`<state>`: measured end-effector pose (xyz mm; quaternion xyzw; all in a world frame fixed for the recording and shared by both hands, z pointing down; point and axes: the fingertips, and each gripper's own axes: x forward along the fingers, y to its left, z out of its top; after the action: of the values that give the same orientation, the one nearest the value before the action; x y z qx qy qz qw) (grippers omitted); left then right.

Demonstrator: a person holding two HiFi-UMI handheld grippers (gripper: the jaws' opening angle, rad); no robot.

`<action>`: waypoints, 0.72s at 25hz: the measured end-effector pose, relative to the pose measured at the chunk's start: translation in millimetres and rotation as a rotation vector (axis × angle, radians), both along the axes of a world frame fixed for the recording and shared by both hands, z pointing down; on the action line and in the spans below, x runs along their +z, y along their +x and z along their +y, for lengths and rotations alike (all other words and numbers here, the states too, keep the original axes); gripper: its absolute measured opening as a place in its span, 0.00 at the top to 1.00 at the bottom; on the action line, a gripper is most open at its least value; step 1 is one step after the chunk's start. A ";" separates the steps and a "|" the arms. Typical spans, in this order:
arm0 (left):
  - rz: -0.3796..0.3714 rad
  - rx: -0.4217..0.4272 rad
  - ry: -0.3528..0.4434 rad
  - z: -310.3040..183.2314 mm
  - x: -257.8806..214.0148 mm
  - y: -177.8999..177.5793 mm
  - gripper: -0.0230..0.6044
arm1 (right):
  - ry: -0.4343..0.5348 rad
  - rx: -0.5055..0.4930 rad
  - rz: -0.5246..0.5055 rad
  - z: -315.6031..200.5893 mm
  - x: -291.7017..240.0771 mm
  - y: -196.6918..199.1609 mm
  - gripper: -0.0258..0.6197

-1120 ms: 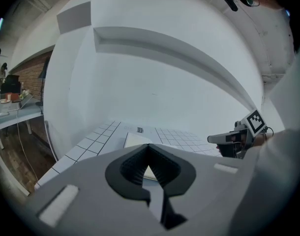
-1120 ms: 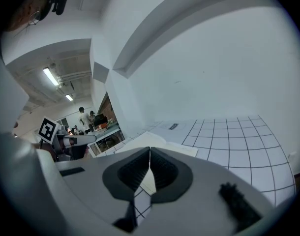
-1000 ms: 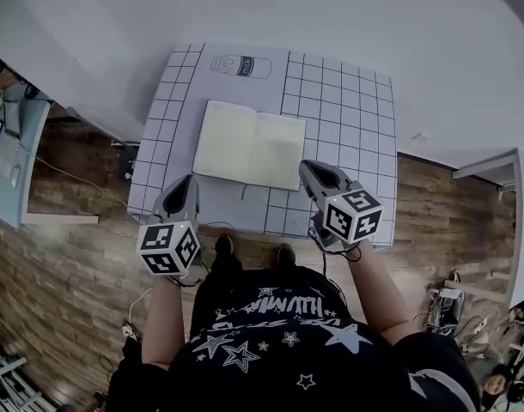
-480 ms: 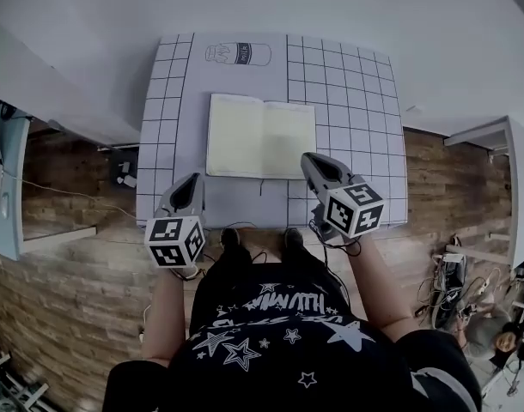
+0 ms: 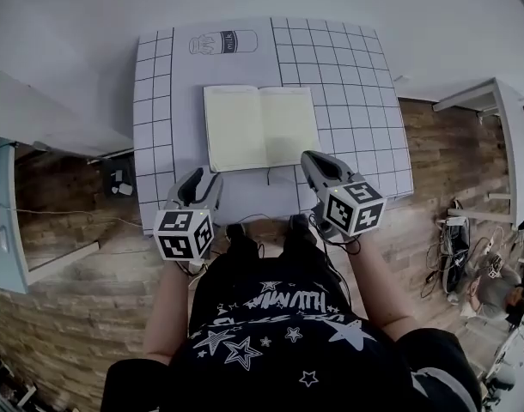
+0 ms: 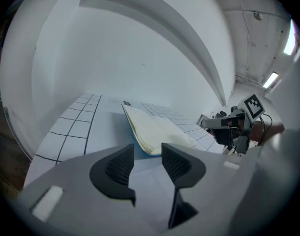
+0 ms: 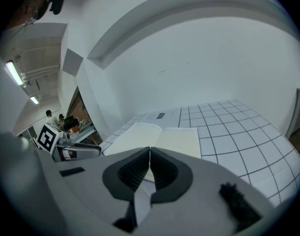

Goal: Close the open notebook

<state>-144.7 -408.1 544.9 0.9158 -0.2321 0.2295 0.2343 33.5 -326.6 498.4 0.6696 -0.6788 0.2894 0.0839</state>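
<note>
An open notebook (image 5: 260,127) with blank cream pages lies flat in the middle of the gridded white table (image 5: 159,101). In the left gripper view the notebook (image 6: 155,132) shows a blue cover edge just beyond the jaws. My left gripper (image 5: 204,180) hovers at the notebook's near left corner; its jaws have just been opening and stand open with nothing between them (image 6: 147,159). My right gripper (image 5: 312,163) sits at the notebook's near right corner, shut and empty (image 7: 149,163). In the right gripper view the notebook (image 7: 157,137) lies straight ahead.
A milk bottle drawing (image 5: 223,42) is printed at the table's far edge. A pale wall (image 5: 64,41) rises behind and left of the table. Wooden floor (image 5: 434,161) and loose cables (image 5: 447,256) lie to the right. A person's dark starred shirt (image 5: 271,333) fills the bottom.
Both grippers have come down and forward toward the notebook's near edge. The left gripper's jaws have gone from shut to open. The view has shifted so the table sits more centred.
</note>
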 end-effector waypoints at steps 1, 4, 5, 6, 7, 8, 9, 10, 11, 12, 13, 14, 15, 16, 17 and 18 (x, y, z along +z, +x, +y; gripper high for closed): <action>-0.004 0.017 -0.018 1.9 3.5 1.3 0.65 | 0.000 0.010 0.001 1.9 -0.2 -1.3 0.94; -0.011 0.065 -0.046 6.2 10.1 6.5 0.60 | -0.001 0.048 0.006 8.5 -1.3 -2.6 0.94; -0.010 0.075 -0.045 6.4 10.3 8.3 0.60 | -0.001 0.061 0.008 11.0 -2.2 -2.5 0.94; -0.008 0.082 -0.045 6.0 9.7 10.3 0.61 | -0.001 0.073 0.010 13.5 -3.5 -2.3 0.94; -0.004 0.086 -0.048 5.5 9.0 12.5 0.61 | -0.001 0.085 0.011 16.2 -5.1 -1.8 0.94; 0.000 0.089 -0.054 4.8 8.6 14.6 0.61 | 0.001 0.095 0.013 19.0 -6.6 -1.2 0.94; 0.004 0.089 -0.061 3.7 8.4 16.2 0.61 | 0.001 0.104 0.015 22.0 -7.4 -0.4 0.94; 0.007 0.086 -0.067 2.0 8.6 17.2 0.62 | 0.000 0.112 0.018 24.9 -7.5 0.4 0.94; 0.011 0.078 -0.073 -0.2 9.0 17.6 0.62 | -0.003 0.119 0.020 28.0 -7.1 1.5 0.94; 0.013 0.068 -0.079 -2.6 9.5 17.5 0.64 | -0.005 0.127 0.023 31.2 -6.7 3.0 0.94; 0.014 0.057 -0.086 -5.0 9.9 17.3 0.67 | -0.006 0.136 0.024 34.3 -6.9 5.3 0.94; 0.014 0.047 -0.094 -7.3 10.0 16.9 0.71 | -0.005 0.145 0.025 36.7 -7.7 8.0 0.94; 0.012 0.040 -0.102 -9.4 9.7 16.6 0.76 | -0.003 0.154 0.027 38.2 -9.0 10.9 0.94; 0.011 0.038 -0.108 -11.1 8.8 16.5 0.79 | 0.001 0.161 0.028 38.9 -10.7 13.5 0.94; 0.011 0.039 -0.113 -12.0 7.1 16.8 0.80 | 0.007 0.164 0.029 38.9 -12.8 15.9 0.94; 0.013 0.041 -0.116 -12.1 4.6 17.5 0.80 | 0.013 0.165 0.030 38.8 -14.7 17.9 0.94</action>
<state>-127.2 -420.2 549.4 0.9067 -0.1980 0.2412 0.2836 51.4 -287.8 483.6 0.7281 -0.6219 0.2808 0.0658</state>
